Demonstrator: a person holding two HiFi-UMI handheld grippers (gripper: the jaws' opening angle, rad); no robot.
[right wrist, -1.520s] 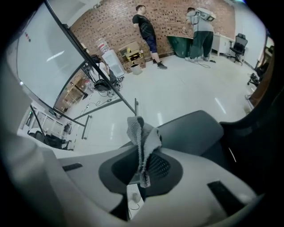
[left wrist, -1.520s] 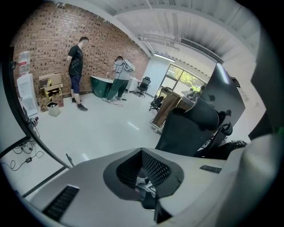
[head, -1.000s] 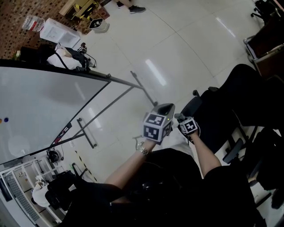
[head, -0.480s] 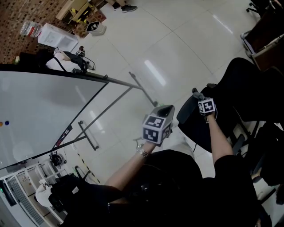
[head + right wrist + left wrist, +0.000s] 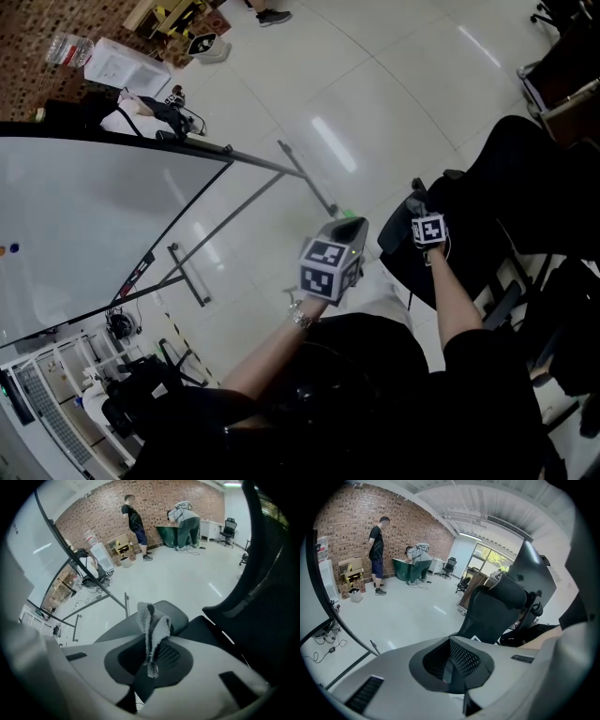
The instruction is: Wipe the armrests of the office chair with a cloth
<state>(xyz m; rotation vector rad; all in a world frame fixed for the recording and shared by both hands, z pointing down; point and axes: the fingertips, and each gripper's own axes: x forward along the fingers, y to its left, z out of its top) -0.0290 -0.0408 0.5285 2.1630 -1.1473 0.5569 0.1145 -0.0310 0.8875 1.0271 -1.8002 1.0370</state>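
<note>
A black office chair (image 5: 511,183) stands at the right of the head view. My right gripper (image 5: 418,212) sits over its near armrest (image 5: 397,242), shut on a grey knitted cloth (image 5: 153,626). In the right gripper view the cloth sticks up from the jaws, just in front of the grey armrest pad (image 5: 176,612). My left gripper (image 5: 351,226) hangs in mid-air left of the chair, shut with nothing in it. From the left gripper view the chair's back (image 5: 494,609) fills the space ahead of the closed left gripper (image 5: 451,666).
A large whiteboard (image 5: 84,225) on a metal stand fills the left, one leg (image 5: 307,180) reaching across the white floor. The chair's second armrest (image 5: 497,314) is at the right. Two people (image 5: 136,524) stand by the far brick wall, with boxes nearby.
My right gripper moved from beside the left gripper out to the chair's near armrest, then settled slightly lower. The left gripper stayed nearly still.
</note>
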